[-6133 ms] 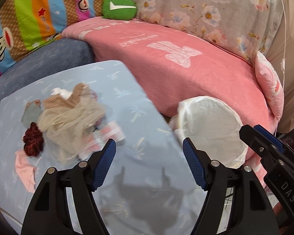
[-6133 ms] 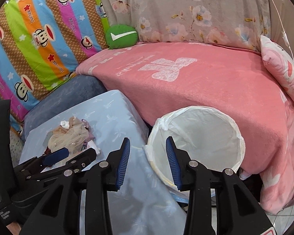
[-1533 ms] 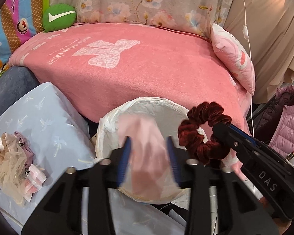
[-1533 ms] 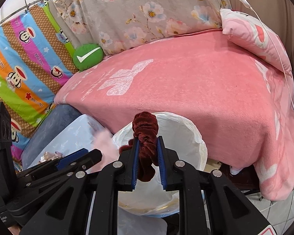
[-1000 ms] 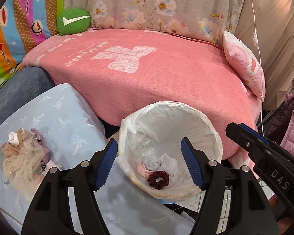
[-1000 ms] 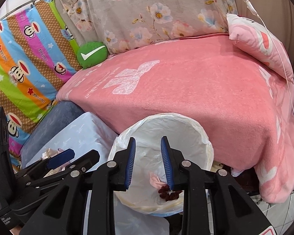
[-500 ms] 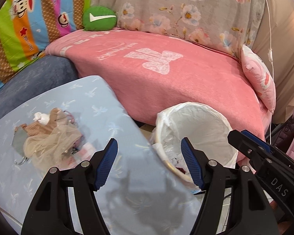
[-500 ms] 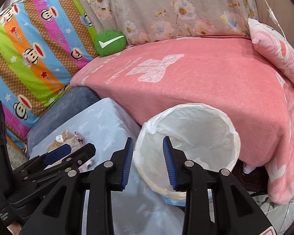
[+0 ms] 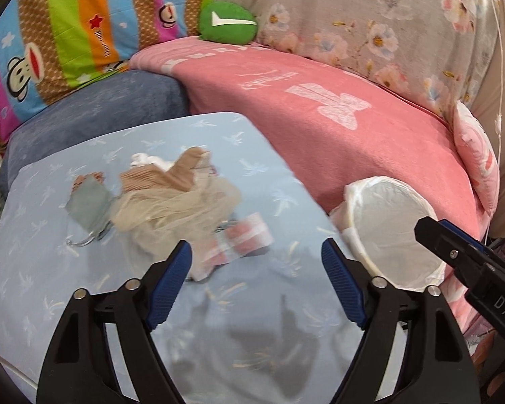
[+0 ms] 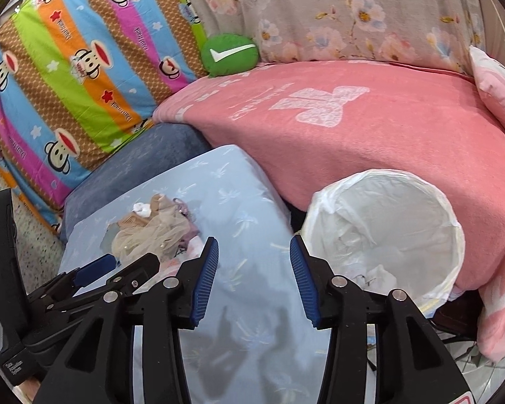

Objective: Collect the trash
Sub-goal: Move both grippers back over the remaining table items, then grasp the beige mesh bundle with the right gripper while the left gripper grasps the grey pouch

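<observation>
A heap of trash lies on the light blue table [image 9: 84,269]: beige netting [image 9: 171,208], a tan glove-like piece [image 9: 161,175], a grey scrap [image 9: 87,202], a white wad [image 9: 141,160] and a pink-and-white wrapper [image 9: 242,235]. My left gripper [image 9: 256,269] hovers just in front of the heap, its jaws opening with nothing between them. The white-lined bin [image 10: 383,225] stands right of the table, against the pink sofa. My right gripper [image 10: 252,262] is over the table's right edge beside the bin, jaws opening and empty. The heap [image 10: 151,232] sits to its left.
A pink blanket [image 9: 336,118] covers the sofa behind the bin, with a green cushion [image 9: 229,22] and striped monkey-print bedding [image 10: 67,67] at the back. A blue-grey cushion [image 9: 94,111] borders the table's far side. A pink pillow [image 9: 478,165] lies at the right.
Both grippers swung left from over the bin to above the table. The dark red scrunchie and pink scrap dropped into the bin earlier. Both pairs of jaws stand wider now.
</observation>
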{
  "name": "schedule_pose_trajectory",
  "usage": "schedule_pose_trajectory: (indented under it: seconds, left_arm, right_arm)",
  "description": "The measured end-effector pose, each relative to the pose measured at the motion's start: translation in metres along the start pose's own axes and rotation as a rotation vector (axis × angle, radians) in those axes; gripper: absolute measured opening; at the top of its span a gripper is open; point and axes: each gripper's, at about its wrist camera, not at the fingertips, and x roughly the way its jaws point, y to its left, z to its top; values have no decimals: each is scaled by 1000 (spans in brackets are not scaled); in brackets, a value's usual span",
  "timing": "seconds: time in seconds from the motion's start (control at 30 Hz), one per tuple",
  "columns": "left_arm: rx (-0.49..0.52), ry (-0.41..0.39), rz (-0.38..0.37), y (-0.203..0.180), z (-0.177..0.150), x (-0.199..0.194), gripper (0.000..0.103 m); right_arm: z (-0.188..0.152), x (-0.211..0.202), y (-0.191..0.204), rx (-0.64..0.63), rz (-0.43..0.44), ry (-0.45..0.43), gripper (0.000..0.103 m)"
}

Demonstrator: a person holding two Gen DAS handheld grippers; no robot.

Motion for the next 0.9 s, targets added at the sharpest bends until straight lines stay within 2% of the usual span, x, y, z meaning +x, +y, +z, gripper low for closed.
schedule_pose_trajectory:
  seconds: [0.23, 0.57, 0.9]
  left_arm:
    - [-69, 8, 57, 47, -11, -3, 82]
    - [-177, 13, 127, 112, -13, -2, 82]
    - [-264, 24, 183, 171, -1, 13, 82]
  right_arm:
    - [-4, 13, 33, -47, 33, 25, 52]
    - [3, 41, 81, -97, 88, 54, 53]
    - [14, 96, 145, -163, 144, 103, 53]
